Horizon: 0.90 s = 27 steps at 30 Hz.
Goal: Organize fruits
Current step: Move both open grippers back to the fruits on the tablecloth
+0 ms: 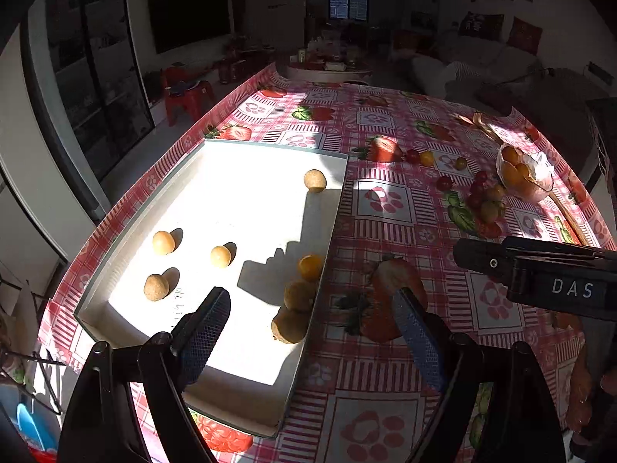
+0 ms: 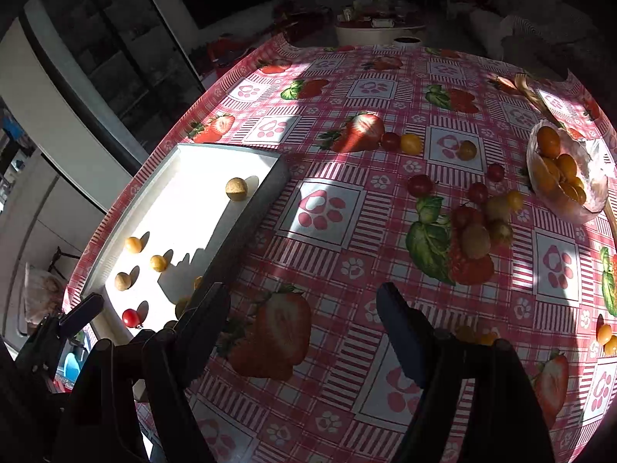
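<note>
While both tools hang above the table (image 2: 347,200) with its pink strawberry-print cloth, neither one holds any fruit. The left gripper (image 1: 310,328) has its jaws wide apart, and between them one sees only the right edge of the white tray (image 1: 216,193) and the cloth beside it. The right gripper (image 2: 302,320) is also spread wide, over bare cloth near the tray's right edge.

The tray lies at the left side of the table. Inside it, four pale round fruits (image 1: 163,242) are spread out: three towards its left edge and one near its far right corner. Along its right edge an orange fruit (image 1: 310,267) and two brownish ones (image 1: 290,324) lie in a row, touching each other. In the right wrist view a red cherry tomato (image 2: 131,317) also shows near the tray's near edge.

The other fruits wait at the right side of the table. Loose cherry tomatoes (image 2: 420,185) (red and yellow mixed) are scattered there, some in a small cluster. A clear bowl (image 2: 595,193) with orange fruits stands near the right edge of the table.
</note>
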### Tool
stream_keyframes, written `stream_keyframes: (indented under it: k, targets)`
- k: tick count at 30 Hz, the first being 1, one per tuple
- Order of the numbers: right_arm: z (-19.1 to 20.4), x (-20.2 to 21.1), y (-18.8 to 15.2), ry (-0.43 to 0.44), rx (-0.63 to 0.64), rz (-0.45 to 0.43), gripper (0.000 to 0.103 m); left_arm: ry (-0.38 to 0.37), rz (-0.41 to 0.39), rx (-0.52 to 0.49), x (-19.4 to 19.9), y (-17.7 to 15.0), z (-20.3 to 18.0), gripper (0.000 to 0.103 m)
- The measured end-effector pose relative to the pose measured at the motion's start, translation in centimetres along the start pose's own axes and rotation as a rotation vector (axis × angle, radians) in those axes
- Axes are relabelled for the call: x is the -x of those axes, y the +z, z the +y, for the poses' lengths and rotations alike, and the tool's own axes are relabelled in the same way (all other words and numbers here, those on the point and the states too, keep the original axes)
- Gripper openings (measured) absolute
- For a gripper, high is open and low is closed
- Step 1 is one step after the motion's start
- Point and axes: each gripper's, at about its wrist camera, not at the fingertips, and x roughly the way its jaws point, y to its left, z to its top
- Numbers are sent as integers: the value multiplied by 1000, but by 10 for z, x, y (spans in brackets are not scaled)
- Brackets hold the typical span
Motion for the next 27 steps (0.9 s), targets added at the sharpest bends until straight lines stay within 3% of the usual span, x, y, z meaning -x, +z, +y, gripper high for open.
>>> stream_keyframes:
  k: [7,13,27]
  targets:
    - [-45,31,-50,-129,-11,-25,81,-58,77,-18,-12,-23,-41,87]
    - [-91,45,-78,-197,-107,-25,81,-85,121,-48,-21,-31,-70,87]
    - [-146,55,-83,-230,-212,-57,81,-118,95,-211,-48,-3,-132,87]
